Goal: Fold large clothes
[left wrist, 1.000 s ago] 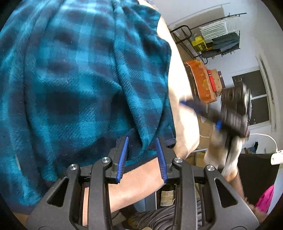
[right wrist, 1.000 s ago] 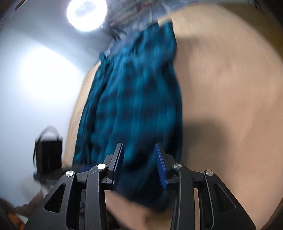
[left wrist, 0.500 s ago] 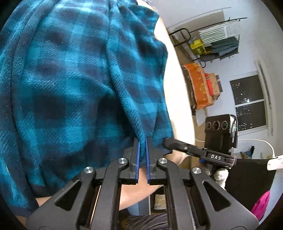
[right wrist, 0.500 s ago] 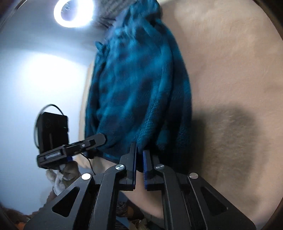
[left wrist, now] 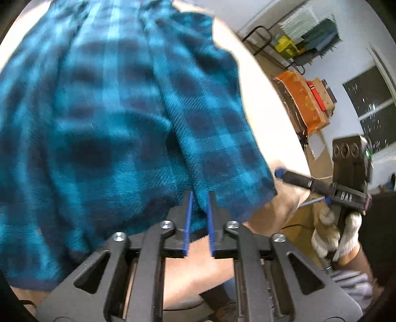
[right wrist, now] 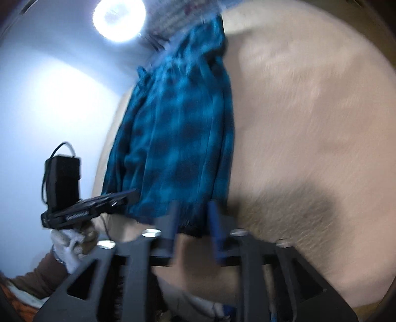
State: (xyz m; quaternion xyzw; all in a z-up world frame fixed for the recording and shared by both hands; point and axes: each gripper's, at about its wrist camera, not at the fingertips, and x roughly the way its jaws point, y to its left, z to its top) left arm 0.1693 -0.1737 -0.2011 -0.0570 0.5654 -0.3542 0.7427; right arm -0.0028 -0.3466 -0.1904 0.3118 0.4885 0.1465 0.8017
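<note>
In your left wrist view, the blue checked garment (left wrist: 118, 119) fills the left and the middle of the picture. It lies spread on the beige tabletop (left wrist: 267, 119), and its dark hem reaches the near edge. Your left gripper (left wrist: 198, 220) stands at this hem. Its jaws are opening now, with only a narrow gap, and a fold of the fabric still sits between the blue pads; the pads seem to touch the cloth lightly, so you hold it loosely at best. To the right of the garment's corner you see your right gripper (left wrist: 279, 172), carried by your gloved right hand (left wrist: 334, 235). Behind it, against the wall, are an orange box (left wrist: 304, 101), a dark metal rack (left wrist: 297, 39) and a window (left wrist: 371, 106).

In your right wrist view, your left gripper (right wrist: 131, 194) comes in from the left, with your gloved left hand (right wrist: 71, 240) under it, and its tip lies at the left corner of the garment (right wrist: 178, 133). A round lamp (right wrist: 118, 17) shines above. Your right gripper (right wrist: 194, 218) is in the middle, its jaws opening. The hem lies between them, but the pads stand apart from the cloth. To the right, the tabletop (right wrist: 309, 111) carries a dark shadow.
</note>
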